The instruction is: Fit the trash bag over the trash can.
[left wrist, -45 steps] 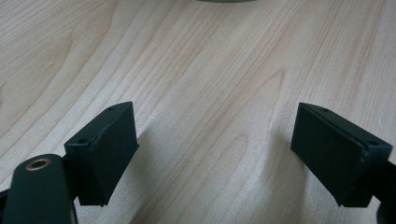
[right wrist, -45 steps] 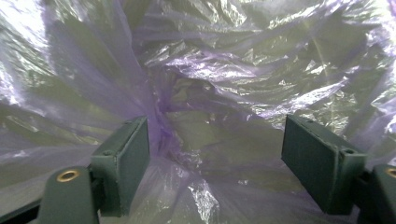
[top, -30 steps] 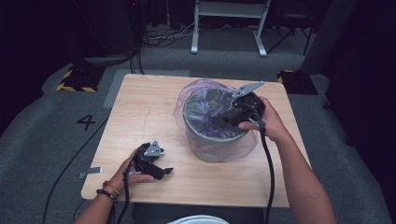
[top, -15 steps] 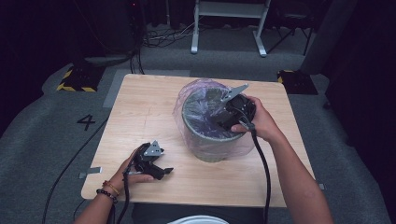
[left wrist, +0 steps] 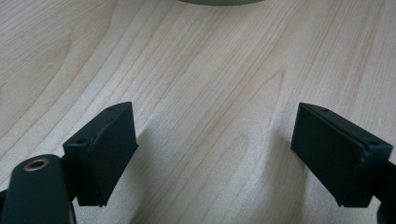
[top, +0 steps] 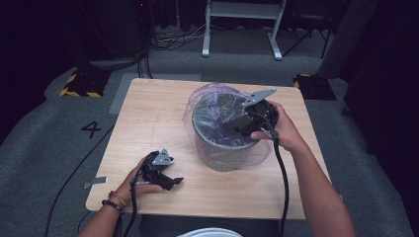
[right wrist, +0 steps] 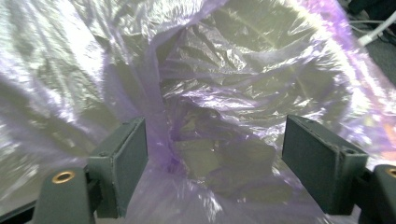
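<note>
Two grippers on my feed: right one in the bin bag, left one parked on the table.

My right gripper [top: 236, 124] hangs over the mouth of the grey bin [top: 225, 155], which stands upright near mid-table, a bit to the right, w/ the purple plastic bag [right wrist: 224, 84] lining it and spilling over the rim. In the right gripper view the jaws are spread wide, crumpled film between them, nothing pinched. My left gripper [top: 165, 178] rests on the wooden table [top: 148, 113] at the front-left, well apart from the bin; jaws also wide apart, bare wood between them, holding nothing.
</note>
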